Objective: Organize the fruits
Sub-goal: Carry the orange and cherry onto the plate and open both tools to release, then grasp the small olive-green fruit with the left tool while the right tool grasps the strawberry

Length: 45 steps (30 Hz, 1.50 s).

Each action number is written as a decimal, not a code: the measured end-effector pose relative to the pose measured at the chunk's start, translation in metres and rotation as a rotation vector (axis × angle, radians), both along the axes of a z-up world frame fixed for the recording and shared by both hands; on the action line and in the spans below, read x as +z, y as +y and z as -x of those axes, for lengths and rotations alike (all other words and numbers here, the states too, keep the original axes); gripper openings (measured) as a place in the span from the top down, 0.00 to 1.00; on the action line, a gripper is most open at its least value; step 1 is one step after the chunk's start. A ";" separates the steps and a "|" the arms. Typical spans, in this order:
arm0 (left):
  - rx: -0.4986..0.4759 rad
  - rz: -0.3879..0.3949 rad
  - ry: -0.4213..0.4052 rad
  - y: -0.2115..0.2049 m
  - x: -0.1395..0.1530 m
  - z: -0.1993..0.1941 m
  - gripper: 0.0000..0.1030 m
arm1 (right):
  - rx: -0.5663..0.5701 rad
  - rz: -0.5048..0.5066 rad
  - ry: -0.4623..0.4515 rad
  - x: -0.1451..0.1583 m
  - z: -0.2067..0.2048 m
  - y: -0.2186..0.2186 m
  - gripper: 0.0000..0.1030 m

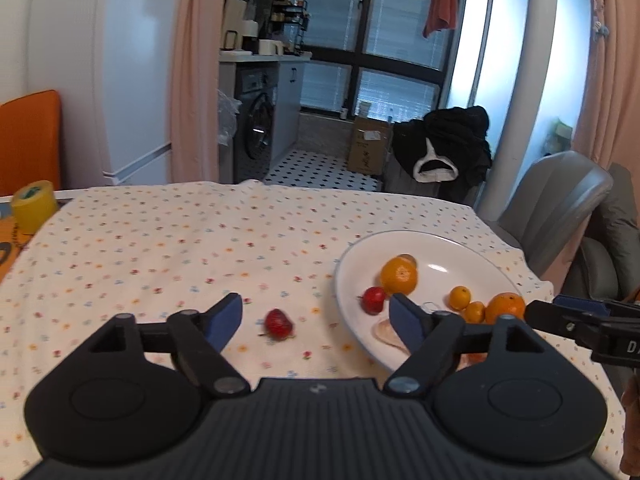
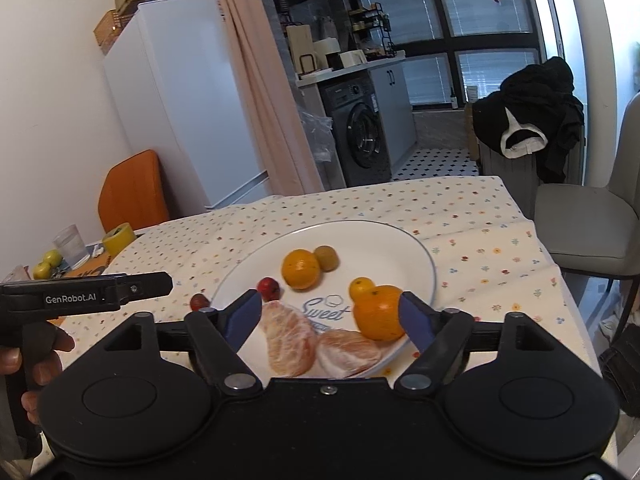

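A white plate (image 2: 384, 246) sits on the flowered tablecloth (image 1: 160, 248). It holds a big orange (image 2: 301, 269), a kiwi (image 2: 326, 258), a small orange (image 2: 361, 288), another big orange (image 2: 378, 312), two peeled citrus pieces (image 2: 290, 340) and a strawberry (image 2: 269, 288). A second strawberry (image 1: 279, 323) lies on the cloth just left of the plate. My left gripper (image 1: 316, 320) is open and hovers over that loose strawberry, which is between its fingers in view. My right gripper (image 2: 329, 318) is open over the plate's near rim, and its right finger (image 2: 414, 320) is beside the nearer big orange.
At the table's far left are a yellow tape roll (image 1: 34, 204), a glass (image 2: 70, 246) and green apples (image 2: 52, 258). A grey chair (image 2: 592, 232) stands at the right edge and an orange chair (image 2: 134, 192) at the far left. A hand (image 2: 36, 360) holds the left gripper.
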<state>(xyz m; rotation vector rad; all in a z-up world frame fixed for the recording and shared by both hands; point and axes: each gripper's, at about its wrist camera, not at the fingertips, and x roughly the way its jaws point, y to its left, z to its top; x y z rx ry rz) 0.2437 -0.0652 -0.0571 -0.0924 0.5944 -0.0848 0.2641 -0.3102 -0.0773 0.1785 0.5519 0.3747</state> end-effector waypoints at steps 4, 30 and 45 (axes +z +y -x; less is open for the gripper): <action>0.025 -0.005 0.004 0.009 0.000 0.009 0.19 | -0.001 -0.003 -0.007 0.002 0.003 0.008 0.07; 0.154 -0.038 0.051 0.070 -0.013 0.058 0.13 | 0.088 0.024 0.041 -0.011 0.014 0.067 0.00; 0.102 0.020 0.110 0.066 -0.042 0.066 0.43 | 0.176 0.041 0.049 -0.018 0.020 0.091 0.00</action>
